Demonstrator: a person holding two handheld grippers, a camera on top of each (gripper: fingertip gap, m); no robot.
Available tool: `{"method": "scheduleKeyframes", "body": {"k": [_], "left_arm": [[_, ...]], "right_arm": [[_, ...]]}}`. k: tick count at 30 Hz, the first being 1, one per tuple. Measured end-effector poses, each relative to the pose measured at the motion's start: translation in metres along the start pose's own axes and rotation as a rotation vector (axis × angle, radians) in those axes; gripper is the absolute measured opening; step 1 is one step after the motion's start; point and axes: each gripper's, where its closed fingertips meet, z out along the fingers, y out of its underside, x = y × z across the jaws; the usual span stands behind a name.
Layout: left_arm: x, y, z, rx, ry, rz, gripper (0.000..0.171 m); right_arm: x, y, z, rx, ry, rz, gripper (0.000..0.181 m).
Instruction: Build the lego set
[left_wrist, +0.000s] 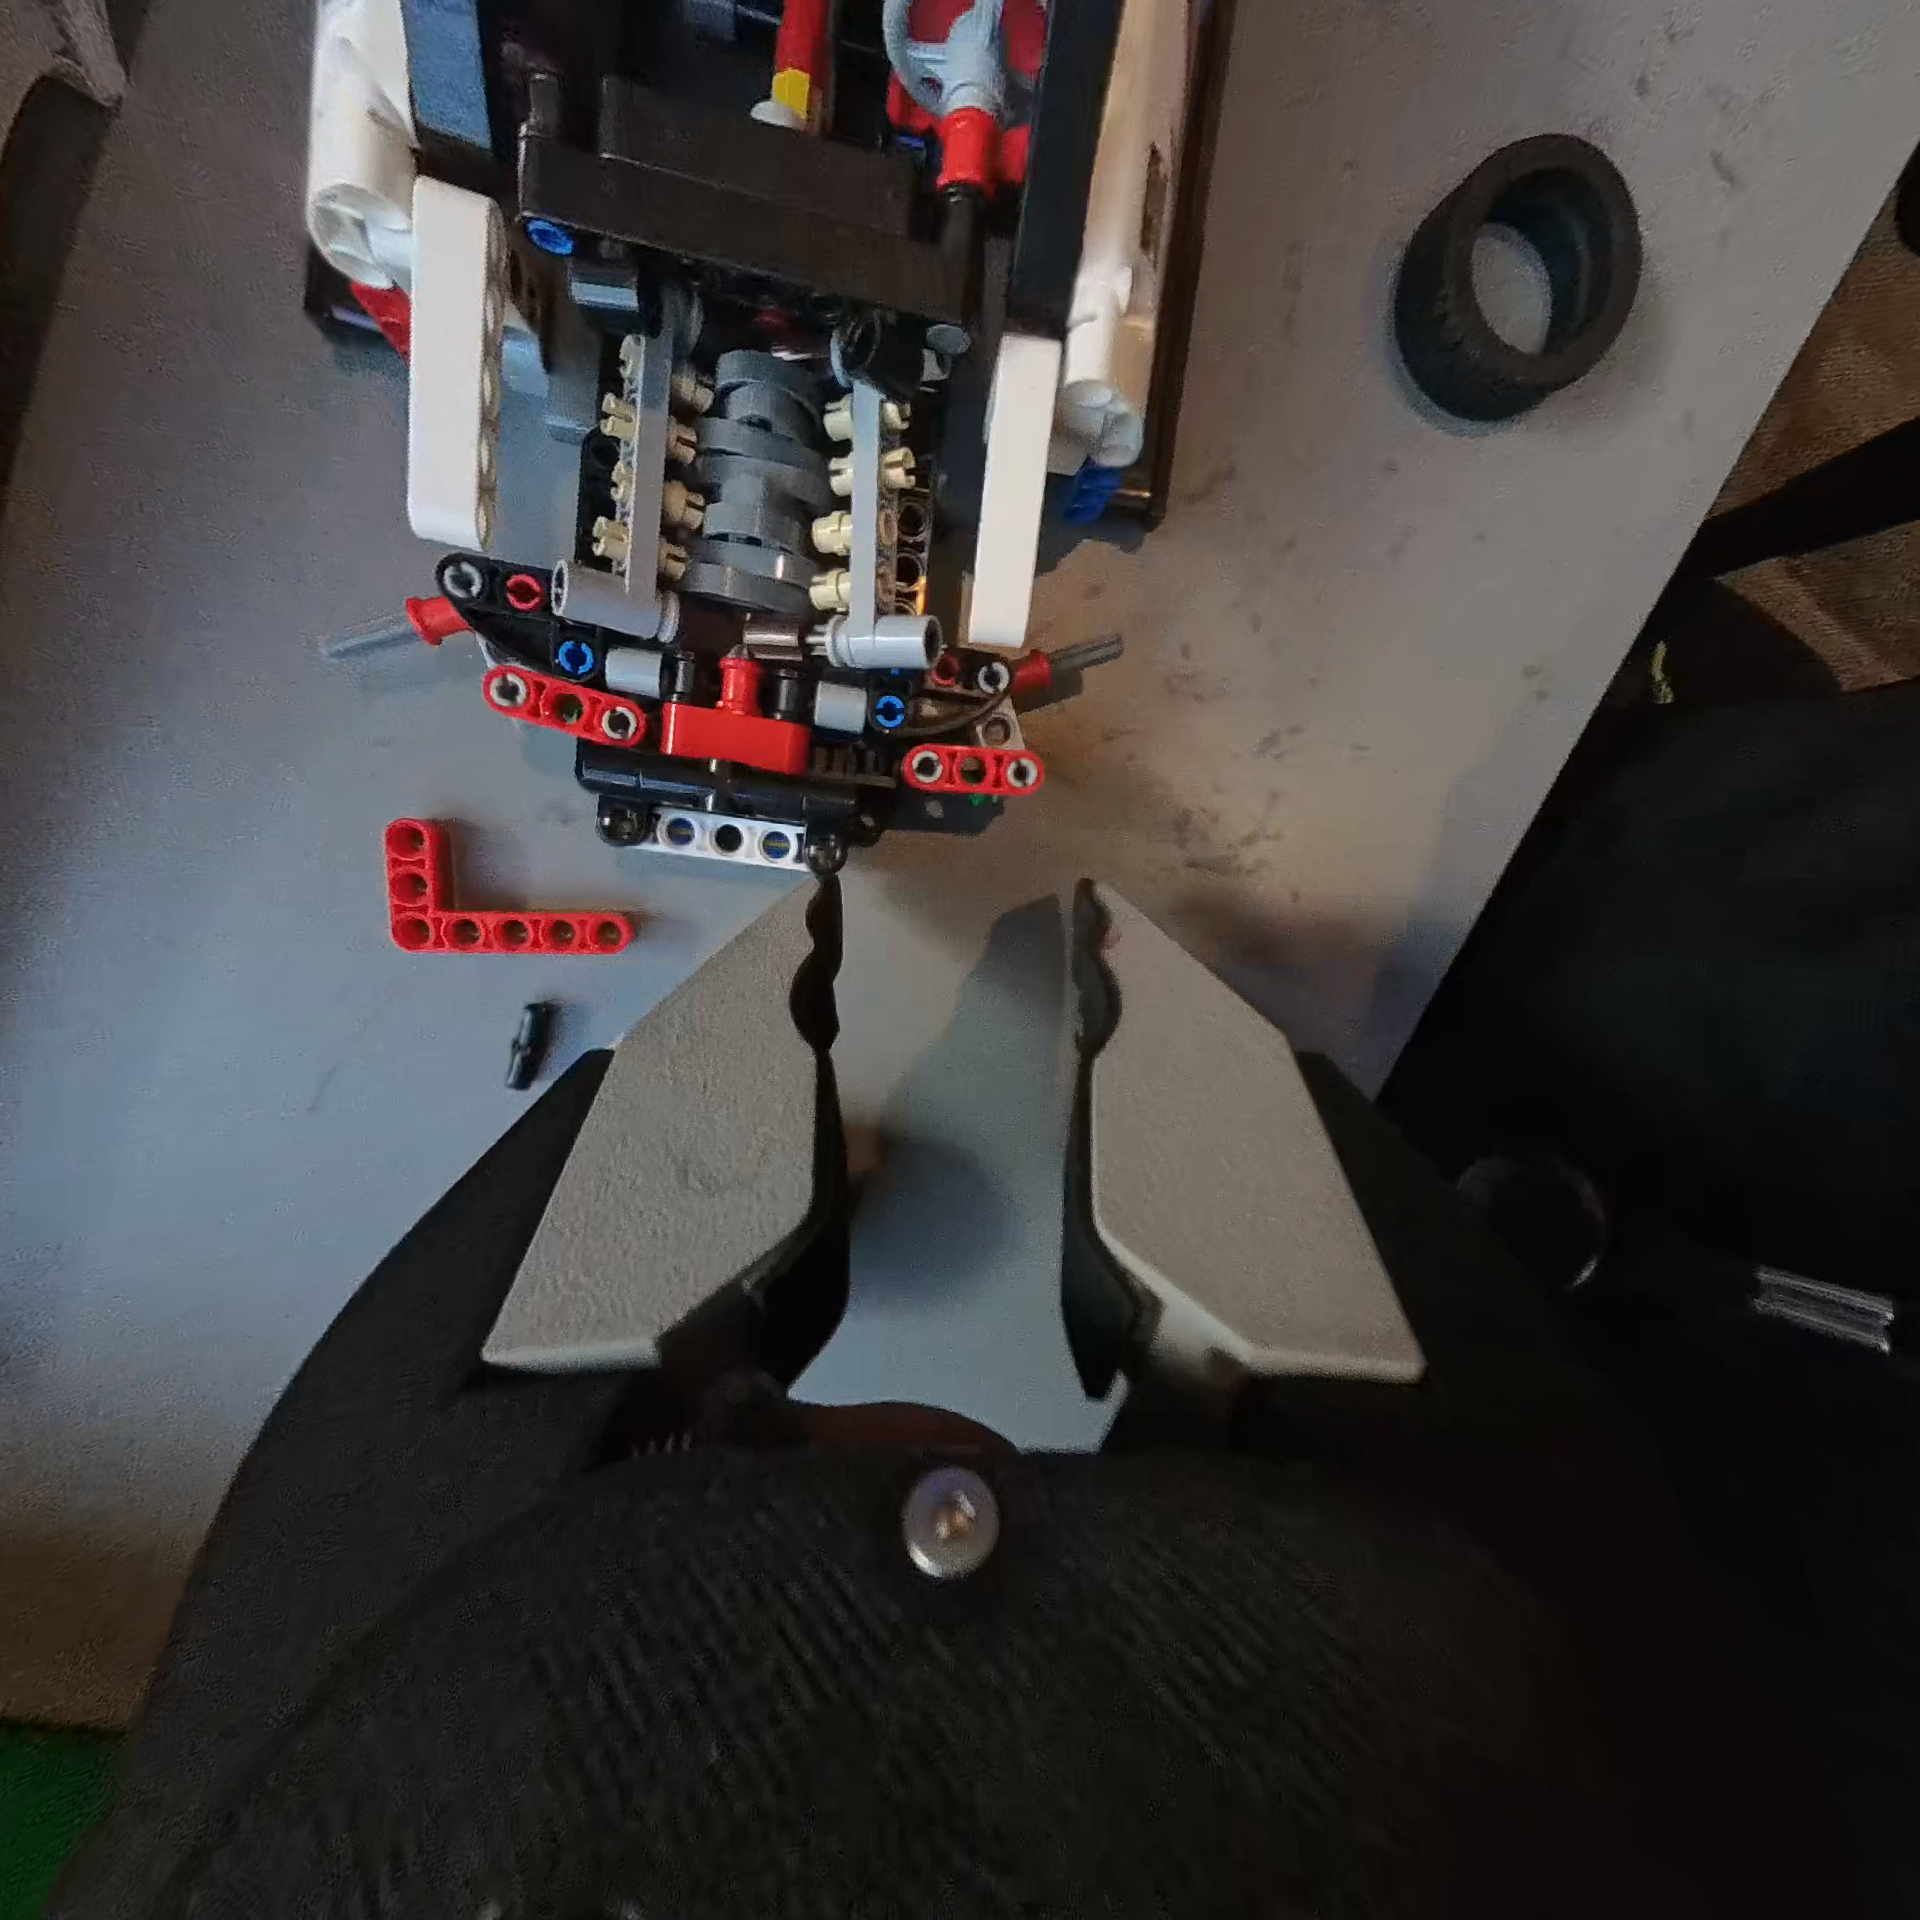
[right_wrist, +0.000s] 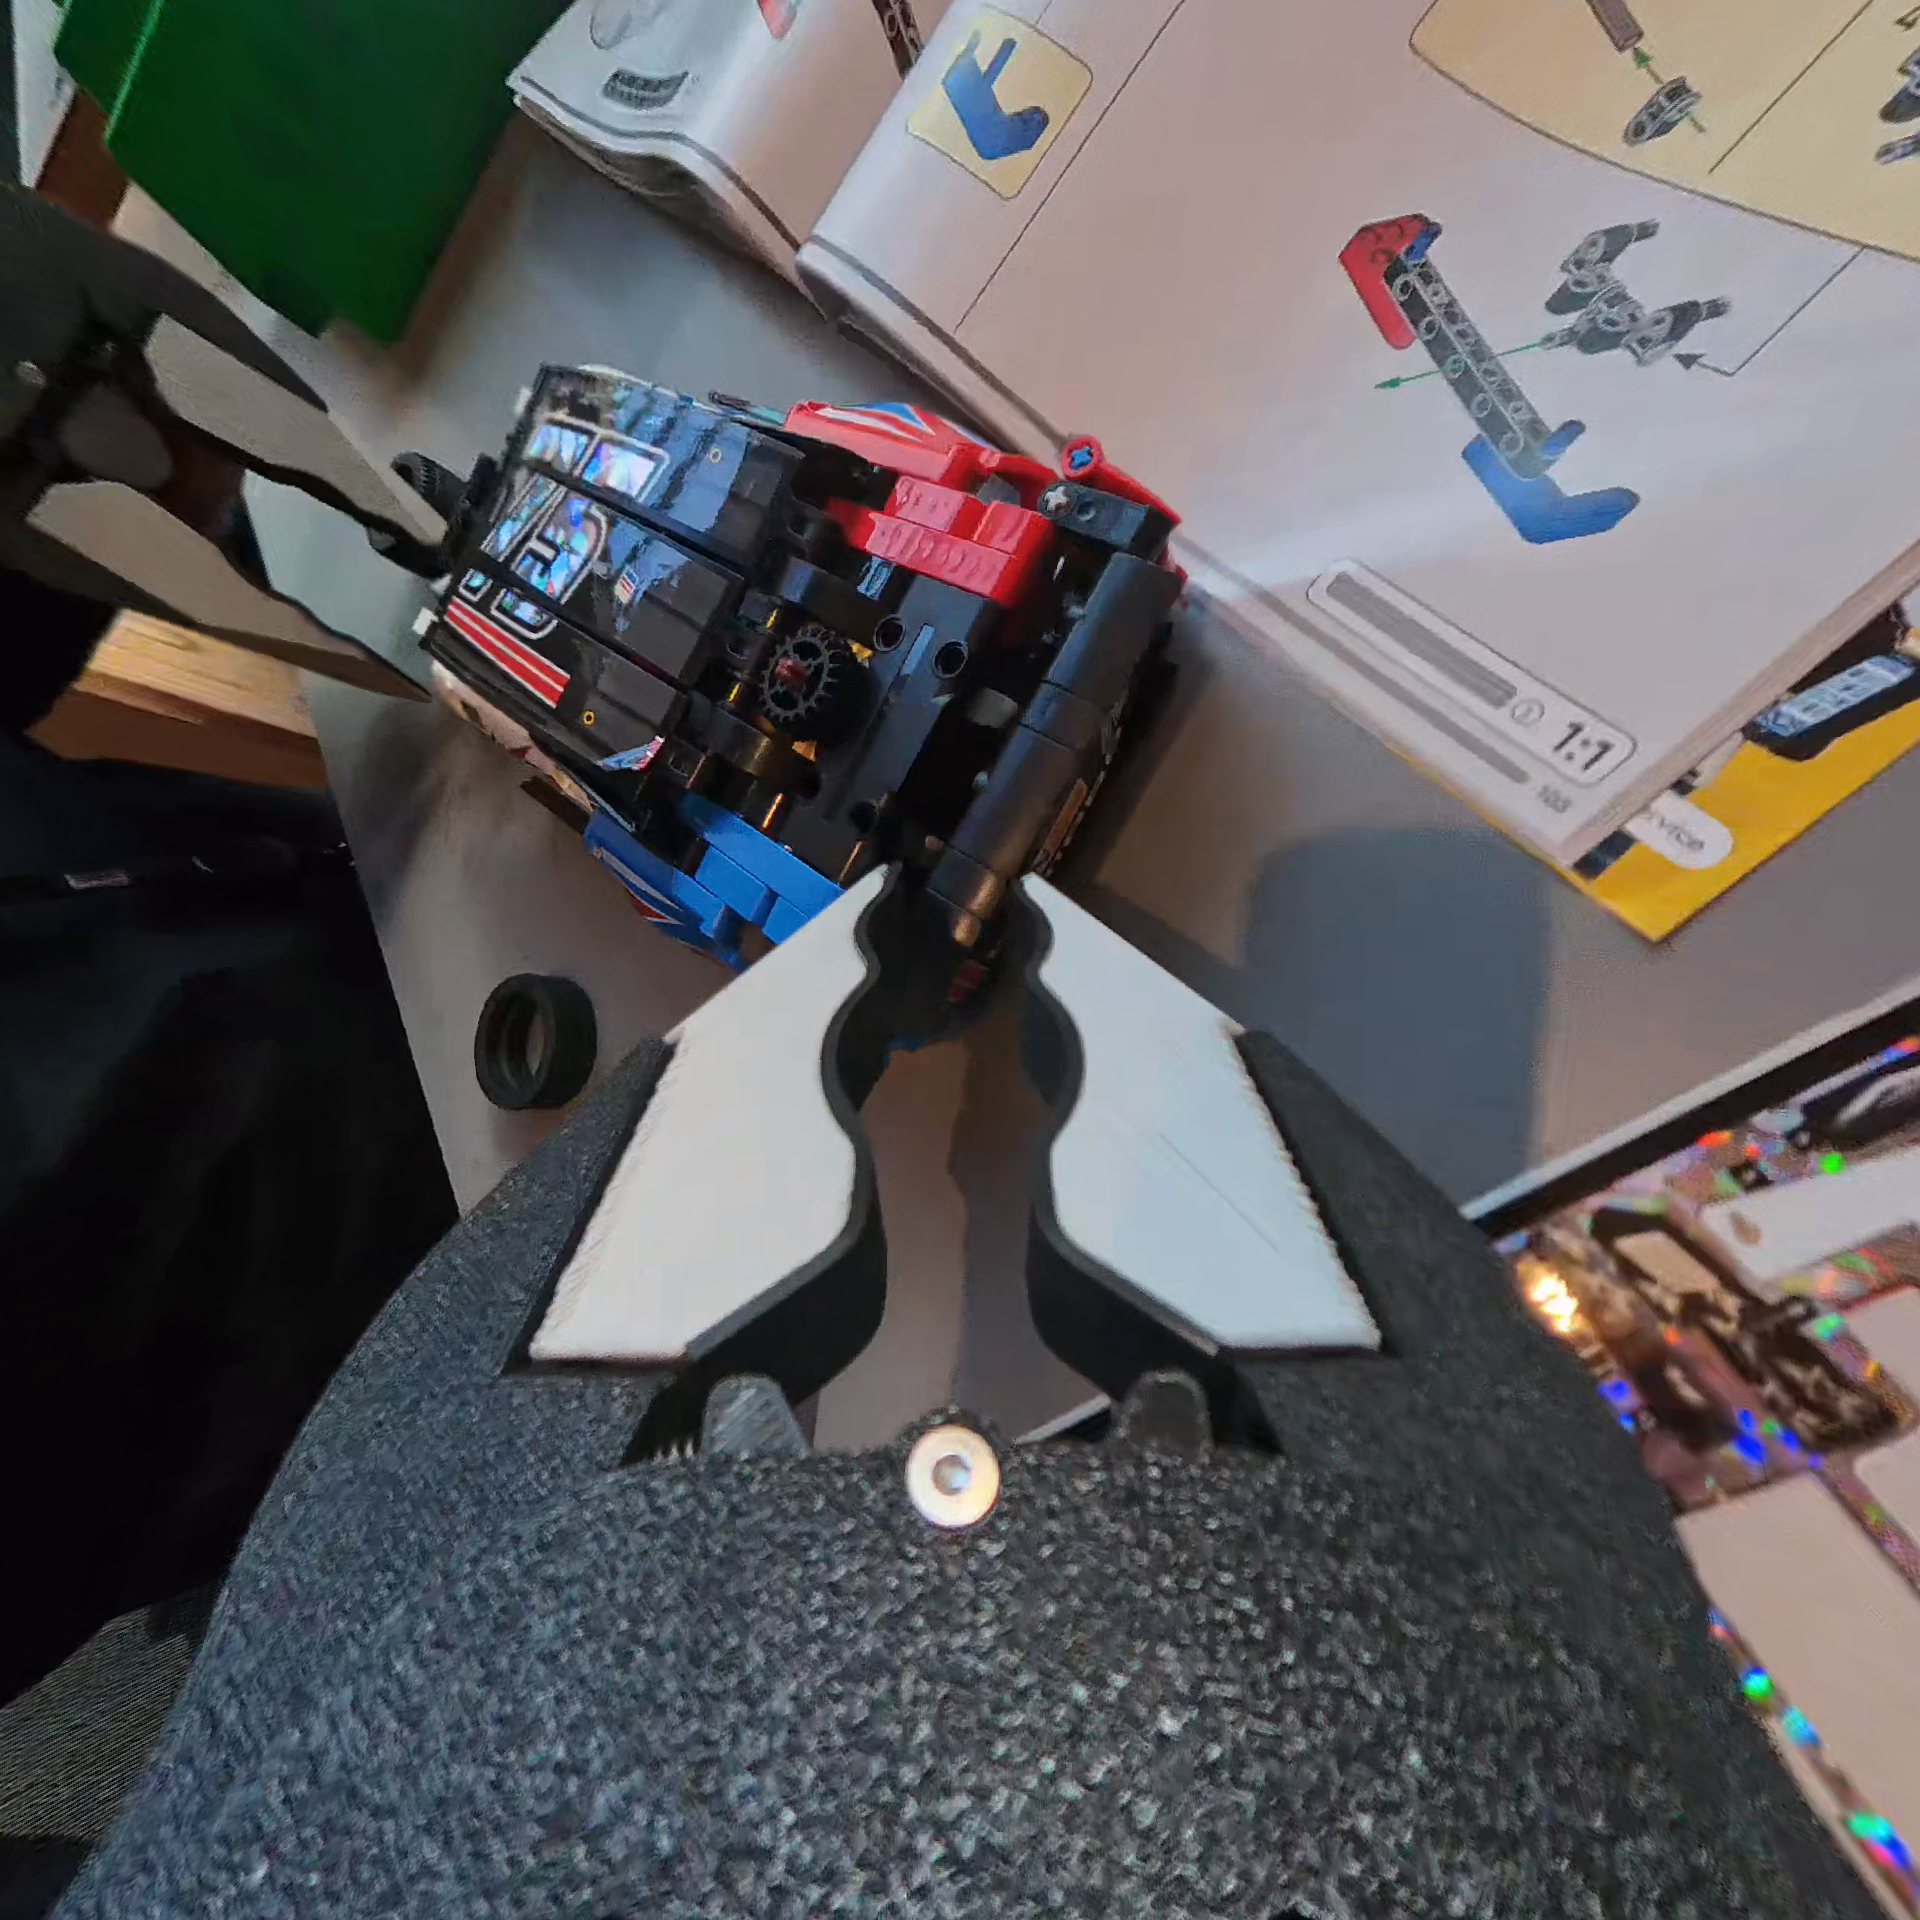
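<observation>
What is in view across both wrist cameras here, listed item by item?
Lego car model: one, black, white, red and blue, centre of the grey table.
L-shaped beam: one, red, on the table left of the model's near end.
Connector pin: one, black, just below the beam.
Rubber tyre: one, black, loose, right of the model.
Instruction booklets: at least two, white, open beyond the model.
Green box: one, top left in the right view.
Left gripper: jaws open, empty.
Right gripper: jaws around the model's black end.
</observation>
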Motion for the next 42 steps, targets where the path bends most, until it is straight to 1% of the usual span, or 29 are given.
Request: {"method": "scheduleKeyframes", "body": {"k": [2, 3, 4, 5, 7, 8, 10, 12, 14, 16, 17, 19, 21, 24, 26, 28, 30, 32, 35, 36, 38, 42], "left_arm": [[0.0, -0.002, 0.001, 0.0, 0.0, 0.009, 0.041], [0.004, -0.004, 0.002, 0.006, 0.028, 0.011, 0.039], [0.011, -0.009, 0.003, 0.025, 0.071, 0.015, 0.032], [0.018, -0.016, 0.004, 0.038, 0.105, 0.018, 0.029], [0.022, -0.027, 0.009, 0.02, 0.104, 0.058, 0.029], [0.022, -0.032, 0.012, -0.002, 0.098, 0.088, 0.026], [0.024, -0.041, 0.015, -0.004, 0.095, 0.112, 0.032], [0.033, -0.038, 0.006, 0.013, 0.133, 0.127, 0.032], [0.035, -0.026, -0.006, 0.05, 0.124, 0.133, 0.034], [0.036, -0.014, -0.02, 0.131, 0.114, 0.14, 0.038], [0.037, -0.011, -0.027, 0.196, 0.112, 0.146, 0.04], [0.038, -0.01, -0.04, 0.358, 0.105, 0.159, 0.045], [0.043, -0.014, -0.05, 0.535, 0.12, 0.174, 0.048], [0.047, -0.027, -0.065, 0.762, 0.127, 0.162, 0.051], [0.051, -0.028, -0.071, 0.846, 0.132, 0.173, 0.05], [0.053, -0.018, -0.069, 0.84, 0.146, 0.195, 0.051], [0.048, -0.003, -0.066, 0.809, 0.093, 0.214, 0.053], [0.047, 0.014, -0.067, 0.79, 0.051, 0.228, 0.053], [0.047, 0.03, -0.071, 0.83, 0.005, 0.231, 0.044], [0.044, 0.031, -0.073, 0.848, -0.019, 0.216, 0.041], [0.036, 0.027, -0.08, 0.896, -0.063, 0.194, 0.041], [0.021, 0.021, -0.087, 0.944, -0.117, 0.152, 0.041]], "right_arm": [[-0.006, 0.014, -0.008, 0.016, 0.044, 0.006, 0.019], [-0.008, 0.021, -0.012, 0.031, 0.07, 0.009, 0.019], [-0.009, 0.026, -0.017, 0.048, 0.1, 0.002, 0.02], [-0.009, 0.031, -0.021, 0.059, 0.126, -0.008, 0.02], [-0.006, 0.035, -0.029, 0.064, 0.157, -0.032, 0.021], [0.0, 0.035, -0.033, 0.07, 0.178, -0.031, 0.023], [0.012, 0.033, -0.046, 0.09, 0.231, 0.012, 0.019], [0.016, 0.029, -0.061, 0.114, 0.296, 0.004, 0.019], [0.011, 0.021, -0.077, 0.166, 0.352, -0.024, 0.022], [0.0, 0.004, -0.092, 0.268, 0.438, -0.079, 0.027], [-0.017, -0.006, -0.093, 0.326, 0.436, -0.126, 0.027], [-0.067, -0.023, -0.079, 0.421, 0.333, -0.25, 0.023], [-0.115, -0.035, -0.05, 0.474, 0.22, -0.373, 0.022], [-0.162, -0.046, -0.002, 0.463, 0.142, -0.525, 0.026], [-0.184, -0.051, 0.023, 0.459, 0.105, -0.611, 0.026], [-0.194, -0.055, 0.038, 0.446, 0.088, -0.652, 0.026], [-0.196, -0.057, 0.046, 0.431, 0.101, -0.671, 0.026], [-0.199, -0.059, 0.047, 0.458, 0.123, -0.693, 0.026], [-0.209, -0.058, 0.052, 0.516, 0.101, -0.698, 0.021], [-0.21, -0.059, 0.054, 0.534, 0.109, -0.7, 0.021], [-0.208, -0.059, 0.062, 0.546, 0.141, -0.711, 0.021], [-0.212, -0.051, 0.078, 0.539, 0.126, -0.714, 0.021]]}}
